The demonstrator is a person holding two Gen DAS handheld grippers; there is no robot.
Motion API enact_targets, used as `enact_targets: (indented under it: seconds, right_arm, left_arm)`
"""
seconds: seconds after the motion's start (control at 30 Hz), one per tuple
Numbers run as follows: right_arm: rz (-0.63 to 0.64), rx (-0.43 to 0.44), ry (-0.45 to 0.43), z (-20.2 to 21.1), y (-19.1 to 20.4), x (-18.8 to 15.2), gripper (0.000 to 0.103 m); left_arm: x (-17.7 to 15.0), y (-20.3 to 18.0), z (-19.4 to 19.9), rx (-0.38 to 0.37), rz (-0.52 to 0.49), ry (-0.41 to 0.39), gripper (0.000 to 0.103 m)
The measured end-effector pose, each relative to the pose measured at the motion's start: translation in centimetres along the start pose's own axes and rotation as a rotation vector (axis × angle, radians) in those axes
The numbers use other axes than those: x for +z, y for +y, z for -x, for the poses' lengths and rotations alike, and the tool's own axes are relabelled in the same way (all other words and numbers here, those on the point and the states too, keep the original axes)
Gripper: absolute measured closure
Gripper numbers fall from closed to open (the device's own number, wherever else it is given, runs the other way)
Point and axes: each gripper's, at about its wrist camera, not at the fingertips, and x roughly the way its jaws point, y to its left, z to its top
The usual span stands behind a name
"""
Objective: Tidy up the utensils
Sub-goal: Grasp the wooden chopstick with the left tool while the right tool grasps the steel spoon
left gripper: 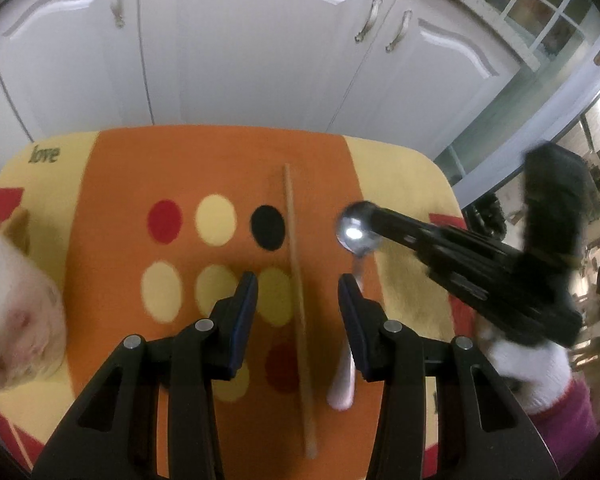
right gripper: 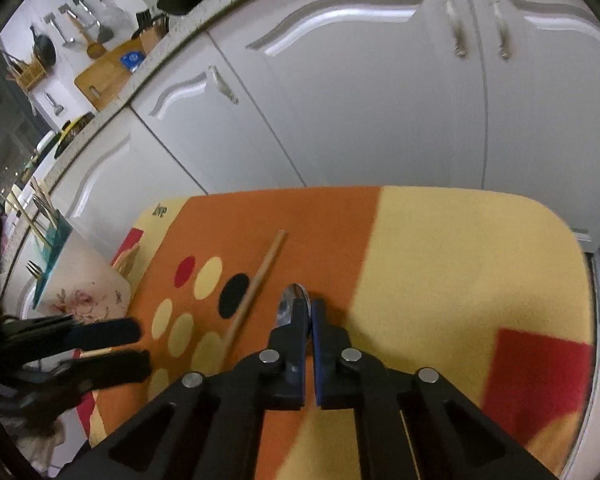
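Observation:
A metal spoon with a pale pink handle (left gripper: 342, 384) lies on the orange and yellow mat (left gripper: 112, 264). My right gripper (right gripper: 309, 312) is shut on the spoon's bowl (right gripper: 290, 306); in the left wrist view it reaches in from the right (left gripper: 374, 220) over the shiny bowl (left gripper: 356, 234). A wooden chopstick (left gripper: 298, 304) lies lengthwise on the mat left of the spoon; it also shows in the right wrist view (right gripper: 256, 284). My left gripper (left gripper: 298, 286) is open and empty, just above the chopstick, its fingers either side of it.
A floral white holder (right gripper: 82, 280) with forks and chopsticks stands at the mat's left edge; it shows blurred in the left wrist view (left gripper: 16, 300). White cabinet doors (left gripper: 240, 60) rise right behind the mat. A countertop with kitchen tools (right gripper: 100, 72) lies above.

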Motion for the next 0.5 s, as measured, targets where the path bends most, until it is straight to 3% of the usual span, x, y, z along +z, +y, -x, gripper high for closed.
enact_targets:
  seconds: [0.23,0.37,0.5]
  right_arm:
    - [-0.023,-0.008,0.016,2.2,-1.8,-0.9,0.101]
    - [-0.036,-0.016,0.069,1.7,-2.4,-1.2,0.100]
    - [-0.038,-0.019,0.058,1.3,-2.7,-1.5,0.096]
  left_arm:
    - [1.9,0.1,-2.4,0.038,0.005,0.017,0.062]
    - [3.2,-0.5,-4.1,0.073,-0.027,0.038,0.062]
    - [3.9,-0.7,-6.0,0.103,-0.051,0.075,0.064]
